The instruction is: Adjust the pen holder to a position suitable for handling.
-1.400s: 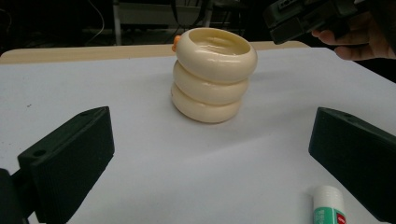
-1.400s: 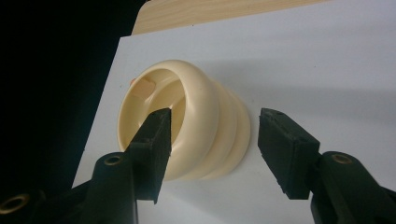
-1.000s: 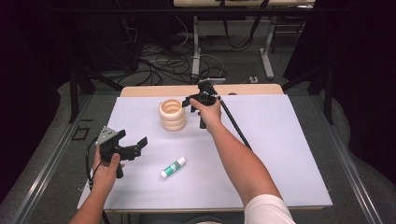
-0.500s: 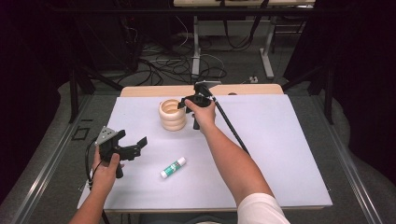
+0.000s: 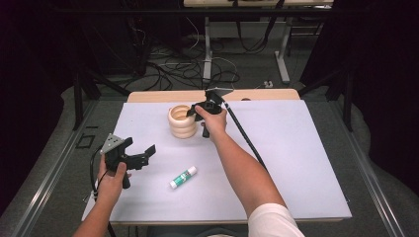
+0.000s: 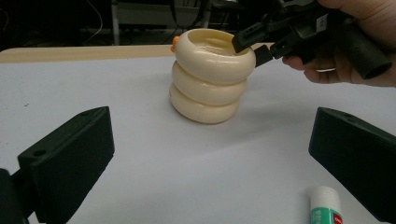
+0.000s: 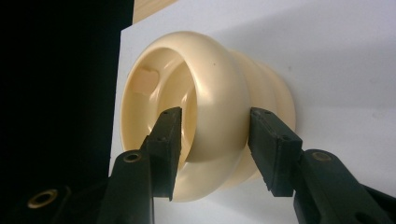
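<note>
A cream cup (image 5: 181, 121) made of three stacked bulging rings stands upright at the back of the white mat. My right gripper (image 5: 195, 111) reaches it from the right. One jaw is inside the mouth and the other outside, and both pads press on the top ring's wall (image 7: 219, 102). These jaws have just been closing on that rim. The left gripper view shows the cup (image 6: 210, 74) with the right gripper (image 6: 252, 42) on its rim. My left gripper (image 5: 141, 148) stays at the mat's front left, open with nothing between its jaws.
A green and white glue stick (image 5: 183, 177) lies on the mat (image 5: 296, 148) in front of the cup, near the left gripper's jaw (image 6: 327, 205). A small orange thing (image 6: 174, 43) peeks out behind the cup. The right gripper's cable (image 5: 247, 138) trails across the mat.
My right gripper has shifted slightly left onto the cup's rim and its jaws have narrowed around the wall. The left hand, the cup and the glue stick have stayed put.
</note>
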`<act>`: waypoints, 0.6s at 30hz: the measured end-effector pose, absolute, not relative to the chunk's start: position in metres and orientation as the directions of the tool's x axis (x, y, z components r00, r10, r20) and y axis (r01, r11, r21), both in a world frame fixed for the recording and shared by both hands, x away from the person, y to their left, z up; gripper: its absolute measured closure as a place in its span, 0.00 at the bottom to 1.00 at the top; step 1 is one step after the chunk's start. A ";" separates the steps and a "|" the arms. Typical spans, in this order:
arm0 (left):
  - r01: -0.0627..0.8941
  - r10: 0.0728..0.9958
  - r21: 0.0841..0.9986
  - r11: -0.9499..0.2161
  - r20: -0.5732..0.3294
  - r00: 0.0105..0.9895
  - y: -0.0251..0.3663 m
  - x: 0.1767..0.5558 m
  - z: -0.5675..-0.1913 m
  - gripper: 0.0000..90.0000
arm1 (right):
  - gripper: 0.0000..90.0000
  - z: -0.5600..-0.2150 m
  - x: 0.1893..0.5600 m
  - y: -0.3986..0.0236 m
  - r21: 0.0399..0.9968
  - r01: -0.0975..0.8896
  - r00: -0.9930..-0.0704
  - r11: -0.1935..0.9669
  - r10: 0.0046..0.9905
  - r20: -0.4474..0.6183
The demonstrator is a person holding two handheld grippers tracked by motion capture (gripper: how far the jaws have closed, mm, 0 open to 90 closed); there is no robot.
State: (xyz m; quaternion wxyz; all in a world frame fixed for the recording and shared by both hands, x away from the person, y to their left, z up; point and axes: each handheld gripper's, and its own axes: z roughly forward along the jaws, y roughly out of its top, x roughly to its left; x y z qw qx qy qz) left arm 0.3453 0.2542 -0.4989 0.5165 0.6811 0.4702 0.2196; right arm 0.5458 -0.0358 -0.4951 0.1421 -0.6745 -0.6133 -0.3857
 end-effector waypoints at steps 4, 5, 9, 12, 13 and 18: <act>0.414 0.867 0.910 -0.026 -0.185 0.462 0.254 0.345 -0.499 0.00 | 0.64 -0.497 0.546 -0.036 0.271 0.939 -0.040 -0.210 0.718 0.695; 0.414 0.867 0.910 -0.026 -0.185 0.462 0.254 0.345 -0.499 0.00 | 0.64 -0.497 0.546 -0.036 0.271 0.939 -0.040 -0.210 0.718 0.695; 0.414 0.868 0.910 -0.025 -0.186 0.461 0.255 0.345 -0.499 0.00 | 0.65 -0.497 0.547 -0.036 0.245 0.940 -0.008 -0.236 0.704 0.710; 0.414 0.867 0.910 -0.022 -0.189 0.461 0.255 0.345 -0.498 0.00 | 0.66 -0.498 0.547 -0.037 0.232 0.942 0.006 -0.244 0.701 0.713; 0.414 0.867 0.910 -0.022 -0.189 0.461 0.255 0.345 -0.498 0.00 | 0.66 -0.498 0.548 -0.037 0.222 0.942 0.016 -0.251 0.696 0.717; 0.412 0.867 0.911 -0.026 -0.185 0.463 0.255 0.345 -0.499 0.00 | 0.68 -0.497 0.547 -0.038 0.210 0.942 0.031 -0.261 0.692 0.721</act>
